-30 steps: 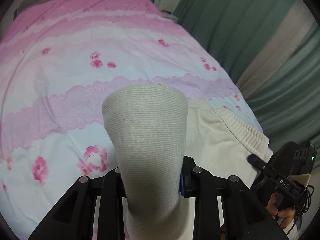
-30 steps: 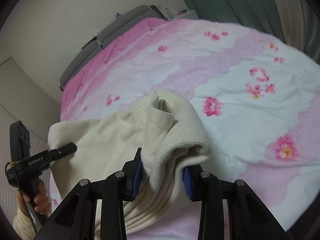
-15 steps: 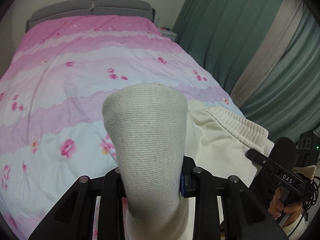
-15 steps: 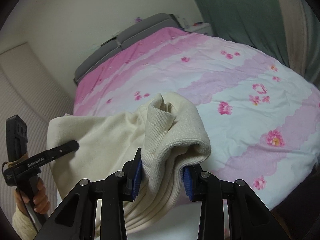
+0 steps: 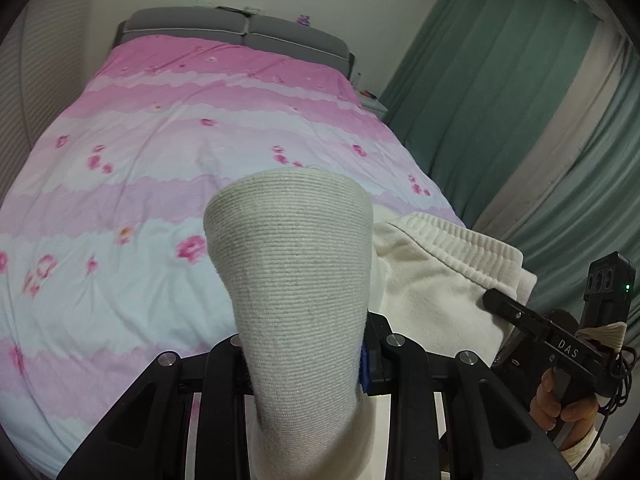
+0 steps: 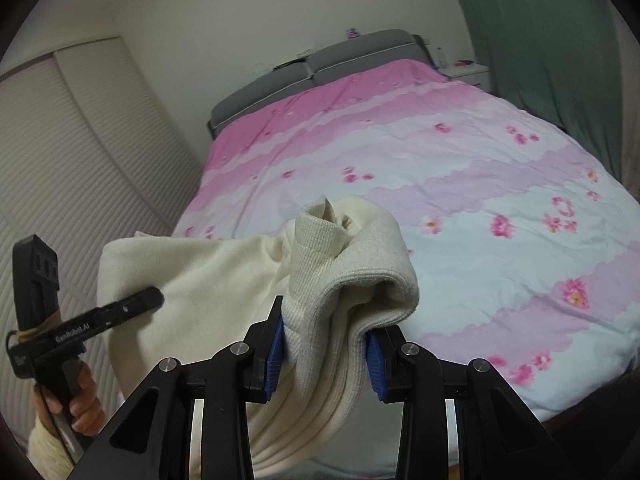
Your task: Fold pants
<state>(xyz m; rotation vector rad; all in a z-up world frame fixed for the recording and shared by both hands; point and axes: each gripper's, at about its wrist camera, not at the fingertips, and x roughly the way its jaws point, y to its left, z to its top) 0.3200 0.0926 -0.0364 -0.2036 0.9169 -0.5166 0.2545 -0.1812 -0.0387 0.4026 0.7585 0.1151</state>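
The cream pants (image 6: 200, 280) hang lifted over the near end of the bed, stretched between both grippers. My left gripper (image 5: 304, 360) is shut on a ribbed cuff (image 5: 292, 260) that stands up and hides its fingertips. The elastic waistband (image 5: 460, 248) shows to the right, beside the right gripper (image 5: 494, 302) and the hand (image 5: 560, 404) holding it. My right gripper (image 6: 324, 344) is shut on a bunch of ribbed cuff and folded cloth (image 6: 360, 248), blue pads pressing both sides. The left gripper (image 6: 152, 296) shows at the left edge, against the cloth.
A bed with a pink flowered cover (image 6: 460, 168) fills both views, with a grey headboard (image 5: 240, 32) at the far end. Green curtains (image 5: 500, 100) hang along its right side. A slatted wardrobe door (image 6: 80, 160) stands left, and a white nightstand (image 6: 468, 72) sits by the headboard.
Both grippers have risen and drawn back from the bed with the pants, so more of the bed, headboard and walls shows. Both grips hold unchanged.
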